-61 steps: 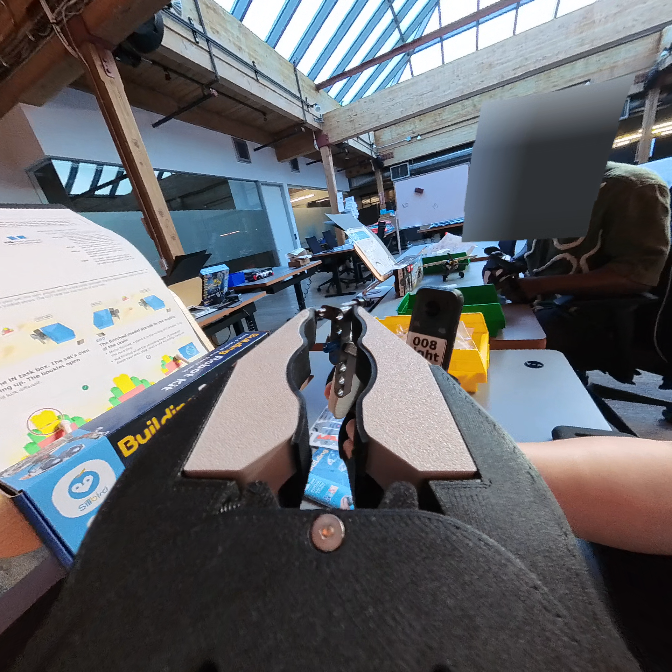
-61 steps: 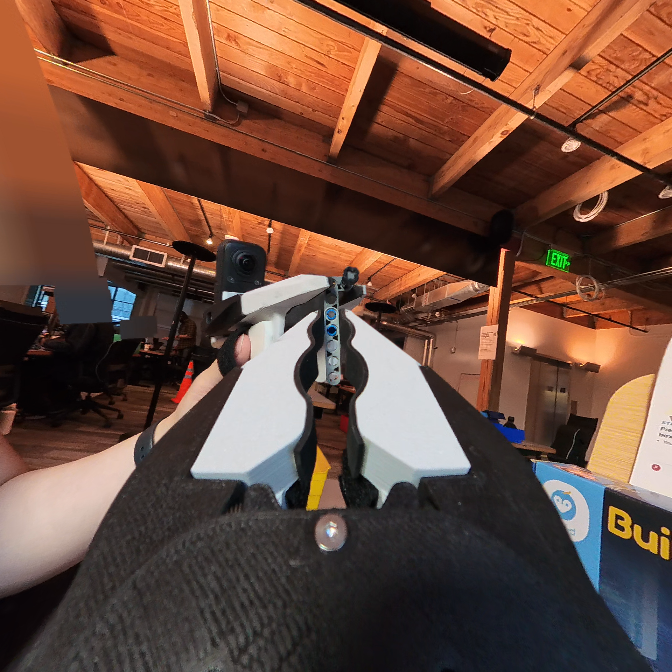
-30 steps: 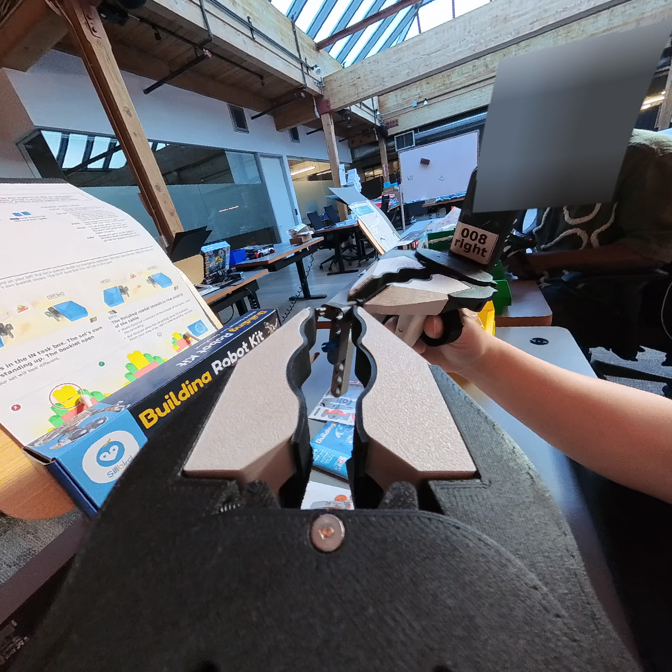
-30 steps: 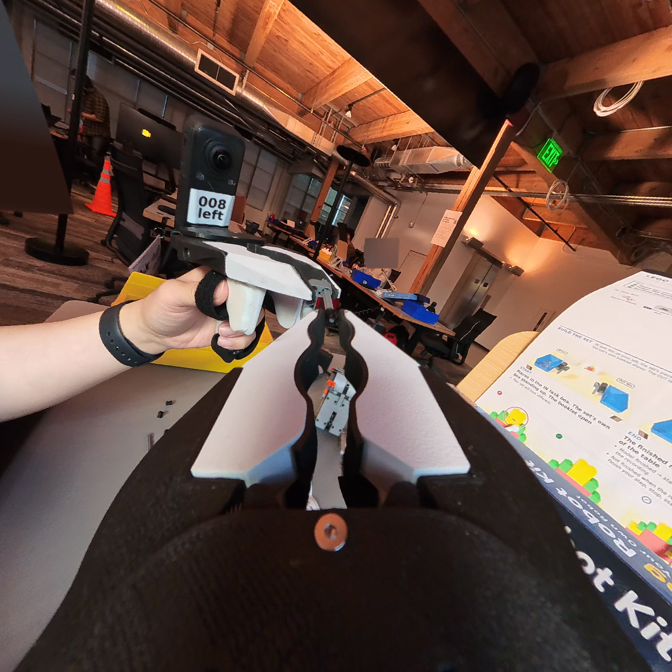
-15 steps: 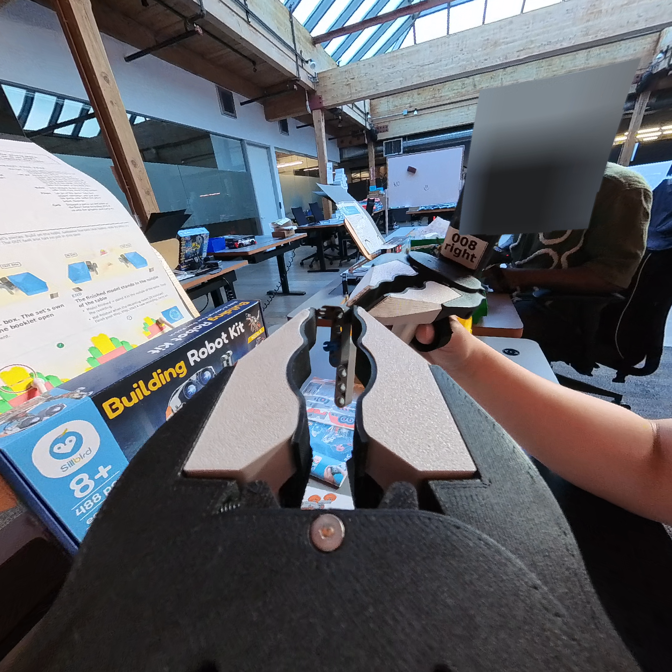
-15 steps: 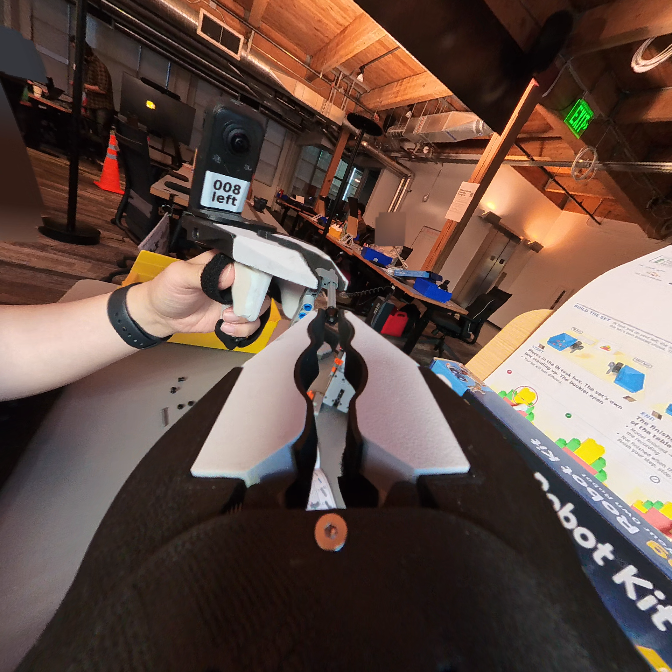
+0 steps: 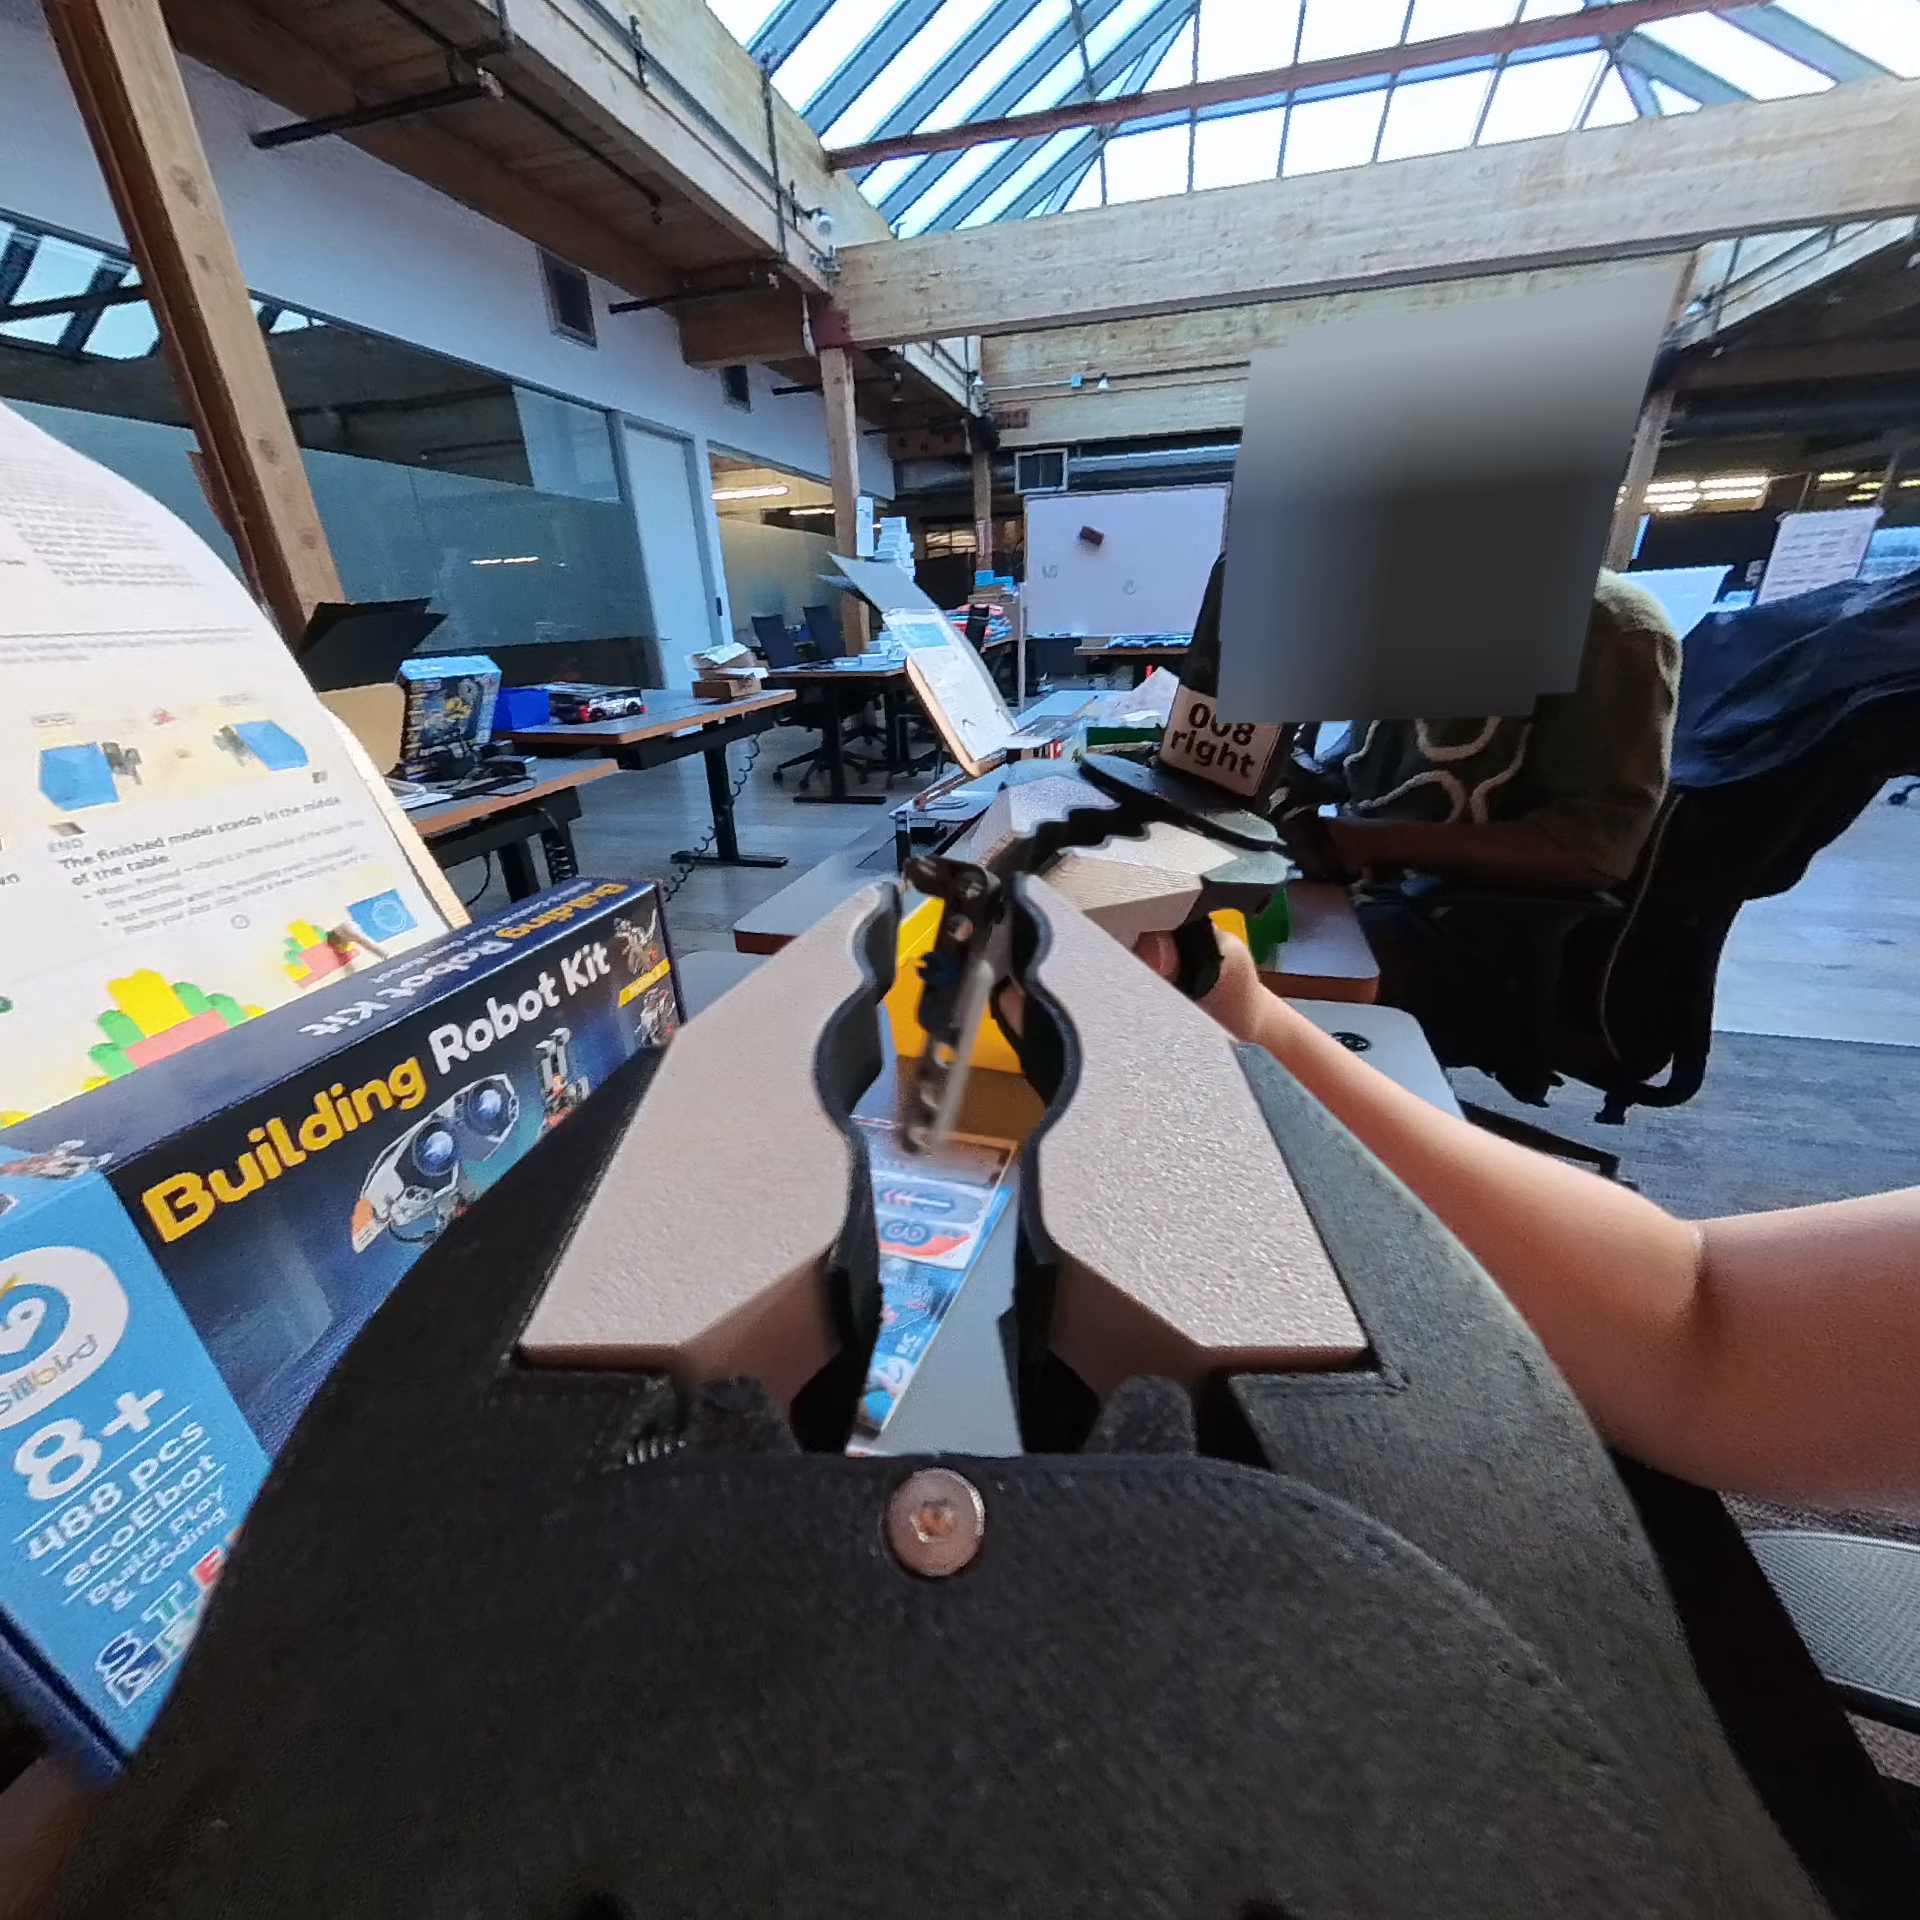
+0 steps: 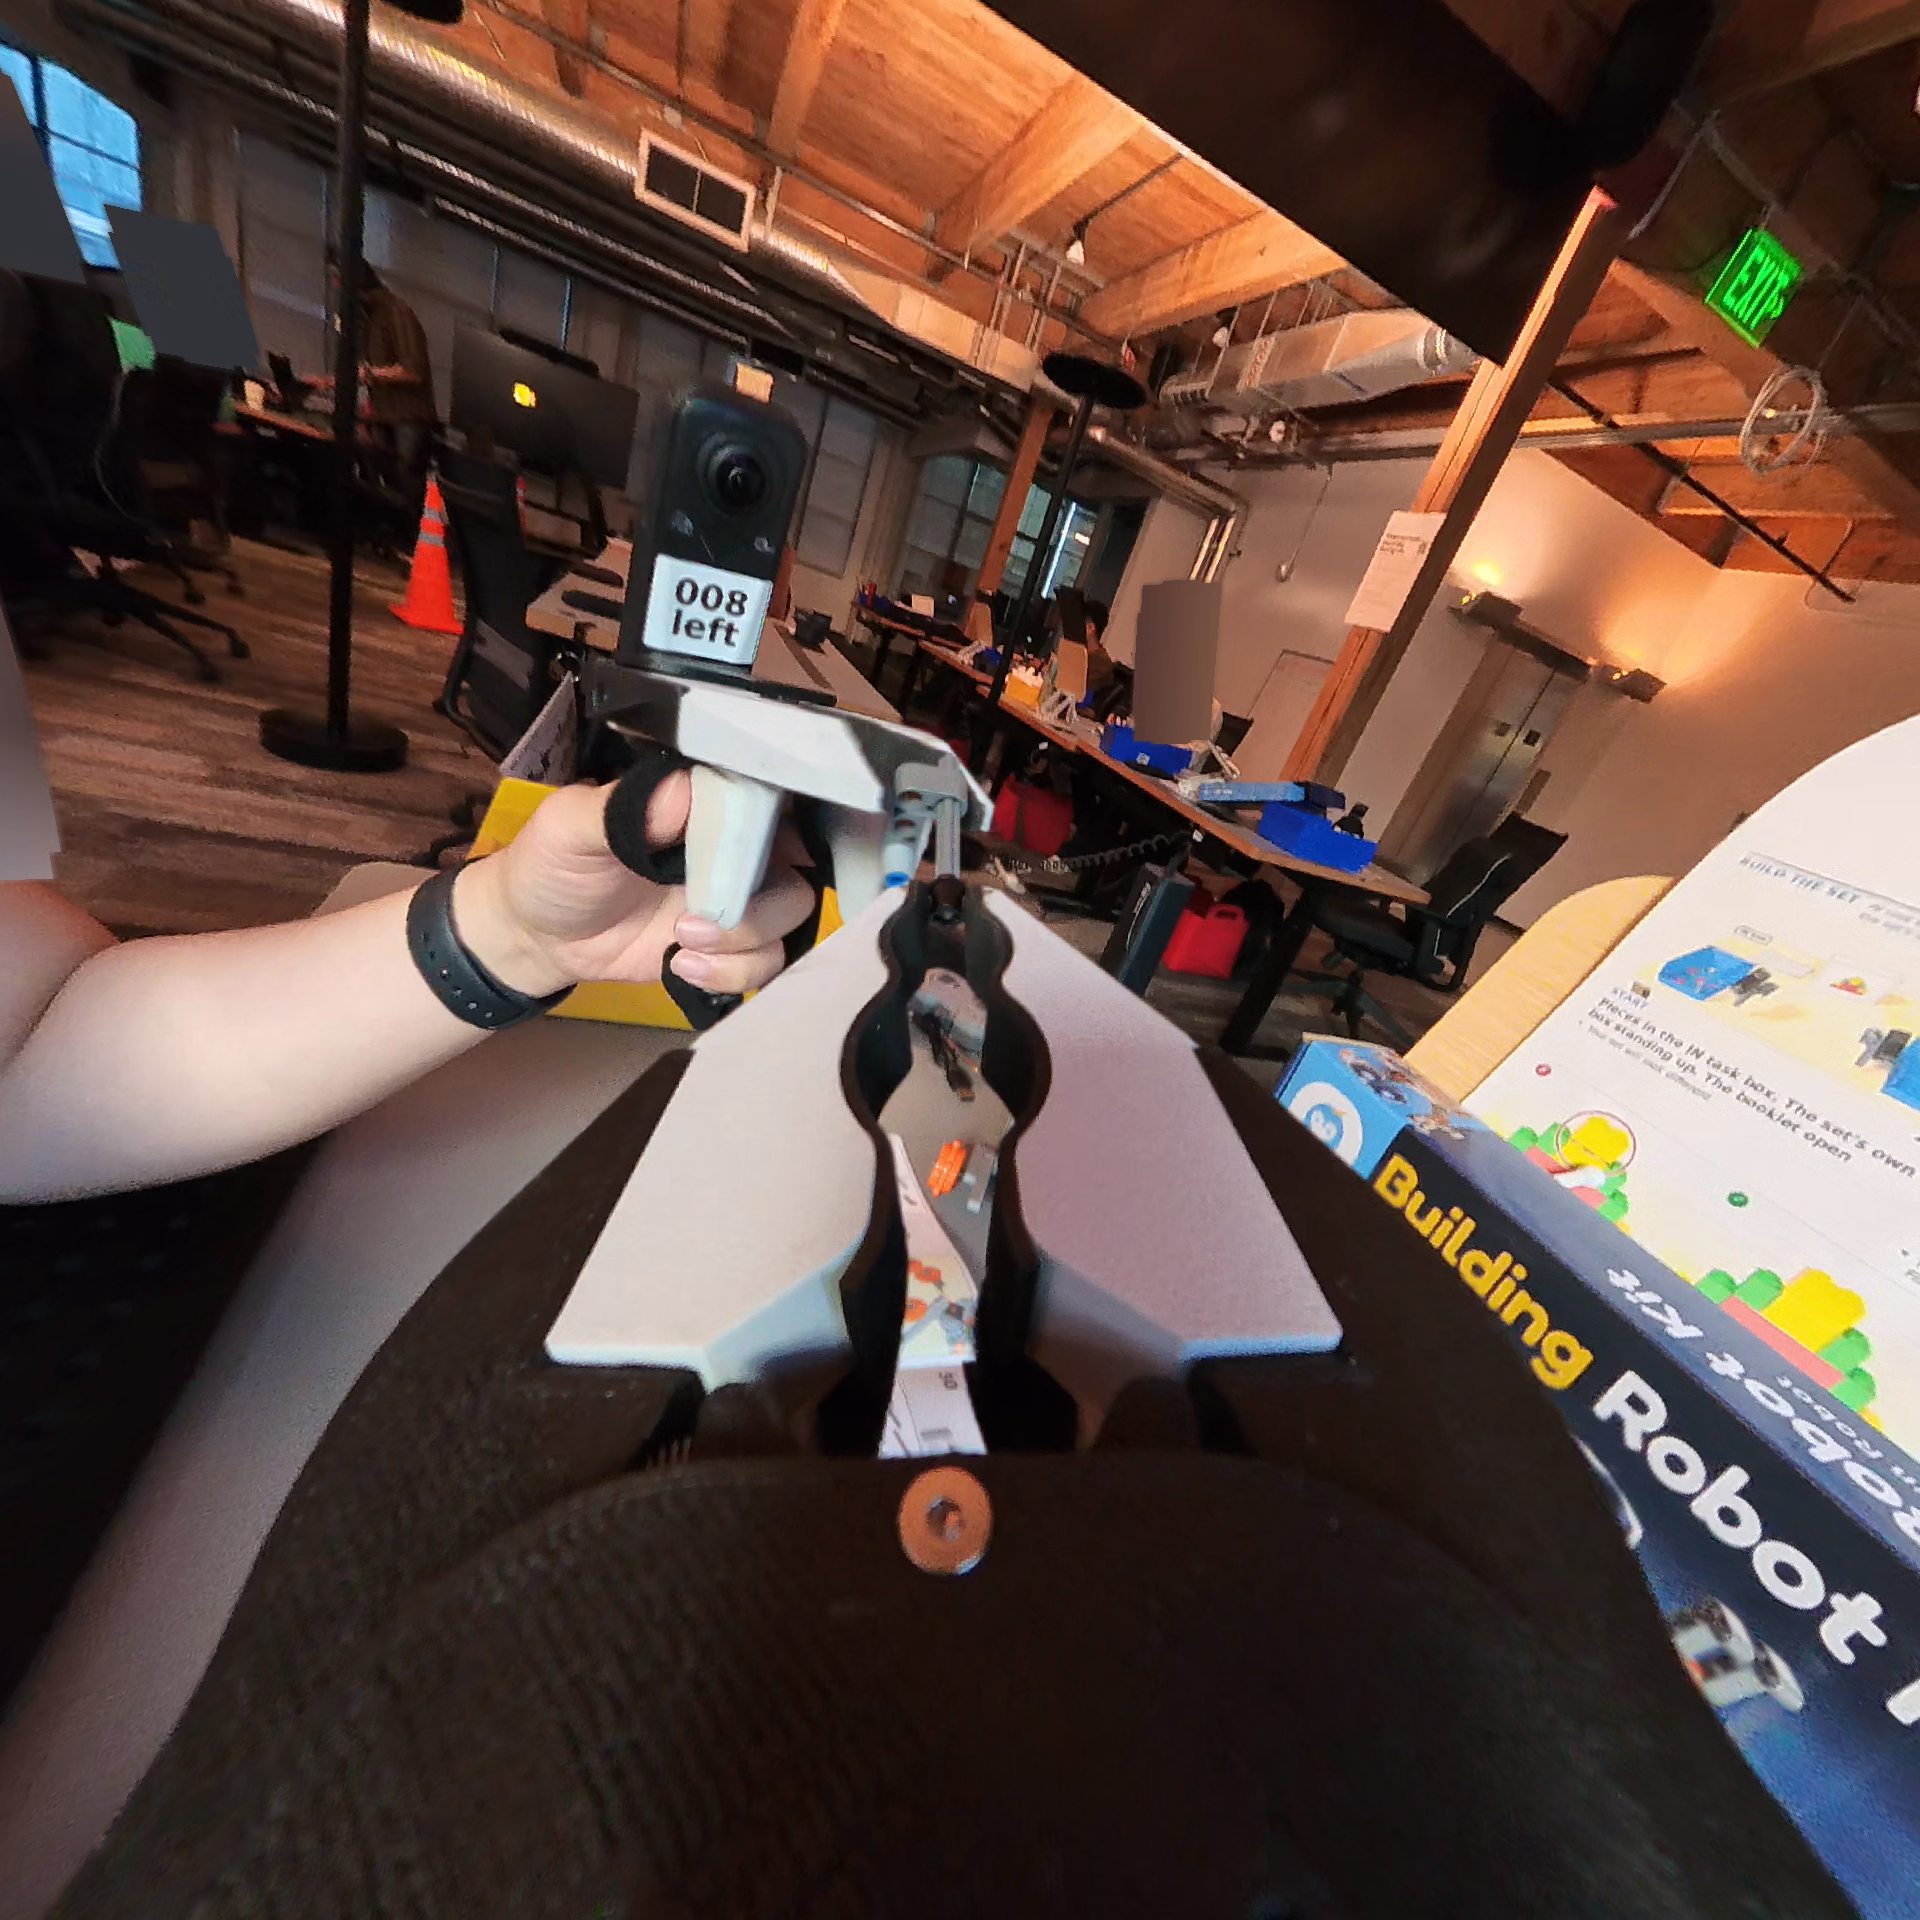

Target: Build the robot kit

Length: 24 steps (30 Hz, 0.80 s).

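- In the left wrist view, the kit box (image 7: 343, 1132) lies on the counter (image 7: 1382, 1049) at nine o'clock of the left claw (image 7: 961, 914).
- The bin (image 7: 920, 997) lies behind at twelve o'clock, the booklet (image 7: 935, 1216) before it.

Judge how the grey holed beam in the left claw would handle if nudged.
Probably stiff: the grey holed beam hangs straight, unbent. Likely light, since the left claw holds it by the tips alone. Pinched only at its top, it may swivel if pushed.

You hold a grey beam (image 7: 961, 1023); dark blue kit box (image 7: 343, 1122) carries yellow and white lettering; yellow bin (image 8: 540, 821) behind.
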Each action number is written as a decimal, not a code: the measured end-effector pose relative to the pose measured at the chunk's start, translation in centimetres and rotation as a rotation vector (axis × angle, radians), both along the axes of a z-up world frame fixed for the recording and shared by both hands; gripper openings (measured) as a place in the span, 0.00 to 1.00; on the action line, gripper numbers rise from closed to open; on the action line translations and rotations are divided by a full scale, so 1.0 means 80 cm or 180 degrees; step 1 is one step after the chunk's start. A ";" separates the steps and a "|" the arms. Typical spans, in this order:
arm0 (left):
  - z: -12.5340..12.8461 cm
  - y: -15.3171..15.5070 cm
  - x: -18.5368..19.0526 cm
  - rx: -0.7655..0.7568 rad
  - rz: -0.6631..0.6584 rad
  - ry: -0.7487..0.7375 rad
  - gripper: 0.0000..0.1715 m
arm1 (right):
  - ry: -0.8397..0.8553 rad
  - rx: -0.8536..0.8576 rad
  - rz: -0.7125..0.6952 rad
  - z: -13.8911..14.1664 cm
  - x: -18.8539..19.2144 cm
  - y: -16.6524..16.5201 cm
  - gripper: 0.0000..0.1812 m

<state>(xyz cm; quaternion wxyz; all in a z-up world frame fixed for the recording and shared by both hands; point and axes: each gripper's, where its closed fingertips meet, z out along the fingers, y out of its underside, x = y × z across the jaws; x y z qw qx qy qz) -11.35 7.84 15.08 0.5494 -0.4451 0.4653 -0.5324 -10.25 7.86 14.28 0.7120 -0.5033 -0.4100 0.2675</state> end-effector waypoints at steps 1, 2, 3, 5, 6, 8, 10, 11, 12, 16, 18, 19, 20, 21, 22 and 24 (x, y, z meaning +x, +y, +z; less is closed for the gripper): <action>0.003 -0.002 -0.002 0.0001 -0.0009 -0.0020 0.16 | 0.0025 0.0037 0.0016 0.005 0.000 -0.003 0.03; 0.003 -0.004 -0.005 0.0028 -0.0018 -0.0002 0.20 | 0.0024 0.0058 0.0053 0.007 0.000 -0.008 0.03; 0.002 -0.006 -0.008 0.0077 -0.0046 0.0026 0.22 | -0.0004 0.0054 0.0082 0.008 -0.002 -0.012 0.03; 0.002 -0.013 -0.015 0.0153 -0.0188 0.0017 0.25 | -0.0135 0.0045 0.0085 0.006 -0.004 -0.016 0.03; 0.003 -0.020 -0.018 0.0142 -0.0338 -0.0018 0.27 | -0.0211 0.0042 0.0107 0.003 -0.007 -0.020 0.03; 0.004 -0.032 -0.019 0.0129 -0.0593 -0.0092 0.32 | -0.0331 0.0041 0.0148 0.001 -0.010 -0.027 0.03; -0.007 -0.043 -0.013 0.0267 -0.0713 -0.0002 0.36 | -0.0593 -0.0098 0.0102 -0.011 -0.011 -0.028 0.03; -0.019 -0.044 -0.006 0.0386 -0.0666 0.0141 0.38 | -0.0827 -0.0211 0.0039 -0.023 -0.010 -0.029 0.03; -0.033 -0.042 0.001 0.0523 -0.0579 0.0294 0.42 | -0.1106 -0.0326 -0.0066 -0.036 -0.007 -0.030 0.03; -0.084 -0.057 0.030 0.0830 -0.0698 0.0699 0.36 | -0.1986 -0.0556 -0.0453 -0.073 0.008 -0.044 0.03; -0.101 -0.066 0.044 0.0720 -0.0876 0.0804 0.24 | -0.2242 -0.0559 -0.0618 -0.082 0.016 -0.048 0.03; -0.104 -0.071 0.050 0.0661 -0.0956 0.0790 0.20 | -0.2329 -0.0633 -0.0602 -0.088 0.017 -0.052 0.03; -0.106 -0.072 0.056 0.0616 -0.0975 0.0758 0.17 | -0.2385 -0.0666 -0.0579 -0.092 0.016 -0.055 0.03; -0.109 -0.074 0.059 0.0598 -0.1014 0.0722 0.14 | -0.2405 -0.0626 -0.0613 -0.091 0.018 -0.053 0.03; -0.113 -0.075 0.062 0.0615 -0.1018 0.0726 0.11 | -0.2402 -0.0642 -0.0596 -0.093 0.019 -0.053 0.03; -0.118 -0.070 0.064 0.0714 -0.0932 0.0731 0.08 | -0.2326 -0.0694 -0.0552 -0.094 0.026 -0.051 0.03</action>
